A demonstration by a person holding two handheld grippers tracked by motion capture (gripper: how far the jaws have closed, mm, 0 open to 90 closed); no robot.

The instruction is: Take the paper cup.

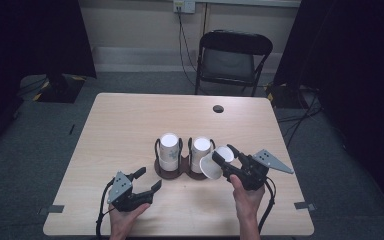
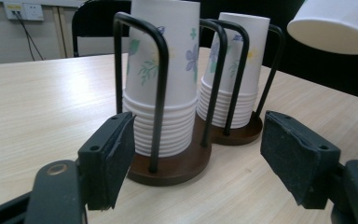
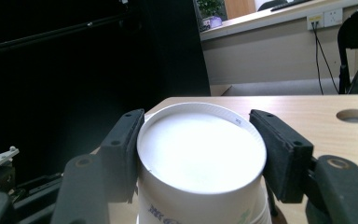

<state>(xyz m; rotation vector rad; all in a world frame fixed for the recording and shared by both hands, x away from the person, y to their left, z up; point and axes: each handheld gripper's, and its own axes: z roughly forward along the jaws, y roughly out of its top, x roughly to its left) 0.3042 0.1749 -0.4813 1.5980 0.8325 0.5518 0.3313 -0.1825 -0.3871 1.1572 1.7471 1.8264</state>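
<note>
between my right fingers (image 3: pixel 200 154) one paper cup (image 1: pixel 216 161) is clamped just above the right stack (image 1: pixel 200 152), not yet seated, while left fingers (image 1: pixel 149 180) wait spread and empty near the holder (image 1: pixel 172 172).

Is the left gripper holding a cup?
No: in the left gripper view its fingers stand apart with nothing between them, short of the cup holder; the right gripper holds the single cup.
</note>
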